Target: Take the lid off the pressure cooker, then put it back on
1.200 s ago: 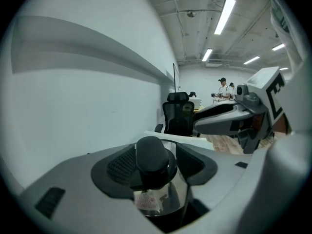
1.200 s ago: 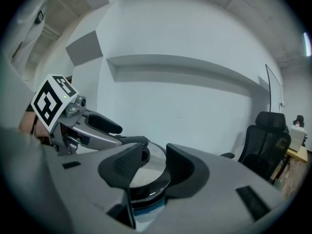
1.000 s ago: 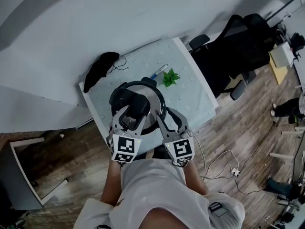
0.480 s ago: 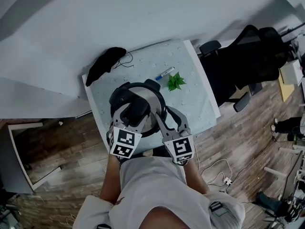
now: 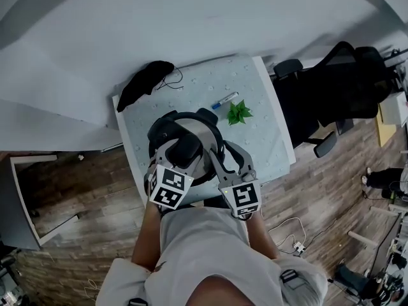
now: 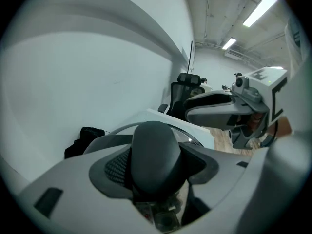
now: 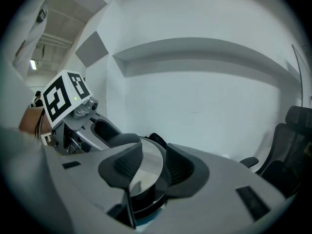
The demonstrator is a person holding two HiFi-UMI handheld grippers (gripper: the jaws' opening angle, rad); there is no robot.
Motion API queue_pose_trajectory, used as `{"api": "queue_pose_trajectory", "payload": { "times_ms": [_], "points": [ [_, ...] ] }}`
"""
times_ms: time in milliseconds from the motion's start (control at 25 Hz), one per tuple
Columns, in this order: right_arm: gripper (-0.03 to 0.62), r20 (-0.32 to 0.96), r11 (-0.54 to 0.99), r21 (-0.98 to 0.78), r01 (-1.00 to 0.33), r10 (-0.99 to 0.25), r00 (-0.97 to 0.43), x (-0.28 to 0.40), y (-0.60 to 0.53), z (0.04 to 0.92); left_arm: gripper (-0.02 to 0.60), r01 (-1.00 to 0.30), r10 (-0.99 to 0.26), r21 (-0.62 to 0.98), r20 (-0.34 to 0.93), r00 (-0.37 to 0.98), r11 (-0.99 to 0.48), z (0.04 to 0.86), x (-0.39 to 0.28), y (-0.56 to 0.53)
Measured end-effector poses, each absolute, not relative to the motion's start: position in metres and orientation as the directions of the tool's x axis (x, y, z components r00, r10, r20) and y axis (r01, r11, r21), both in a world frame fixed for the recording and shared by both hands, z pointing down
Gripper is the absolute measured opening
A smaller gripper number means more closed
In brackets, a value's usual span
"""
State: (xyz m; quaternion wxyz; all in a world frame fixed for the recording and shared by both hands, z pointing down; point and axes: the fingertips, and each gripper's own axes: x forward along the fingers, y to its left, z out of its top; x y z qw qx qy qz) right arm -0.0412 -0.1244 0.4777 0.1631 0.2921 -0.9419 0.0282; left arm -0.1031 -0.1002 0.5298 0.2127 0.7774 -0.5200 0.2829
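The steel pressure cooker stands on the table's near half with its lid on. The black lid handle runs across the top. My left gripper reaches in from the near side. Its jaws are closing, and in the left gripper view both pads lie against the lid handle. My right gripper is open and straddles the cooker's right rim. In the right gripper view the shiny lid edge passes between the spread pads of the right gripper.
The pale table also holds a black cloth at the far left, a marker pen and a small green plant beyond the cooker. A black office chair stands to the right of the table. A white wall runs behind.
My left gripper has sunk a little and rolled over the handle. The right gripper has edged slightly along the rim. The cooker and lid have stayed in place.
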Motion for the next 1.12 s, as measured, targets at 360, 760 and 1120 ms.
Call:
{"api": "queue_pose_trajectory", "payload": {
  "times_ms": [360,760,1120],
  "points": [
    [0.155,0.324,0.837,0.038,-0.546,-0.527,-0.786,-0.055,-0.124,0.477,0.287,-0.914,-0.66,0.04,0.679,0.322,-0.404,0.53,-0.103,-0.098],
    [0.155,0.331,0.823,0.041,-0.567,-0.546,-0.769,-0.055,-0.126,0.478,0.282,-0.864,-0.612,0.048,0.686,0.393,-0.501,0.53,-0.102,-0.099],
    [0.155,0.338,0.806,0.048,-0.59,-0.569,-0.75,-0.051,-0.124,0.48,0.281,-0.79,-0.549,0.048,0.693,0.467,-0.611,0.532,-0.1,-0.097]
  ]
}}
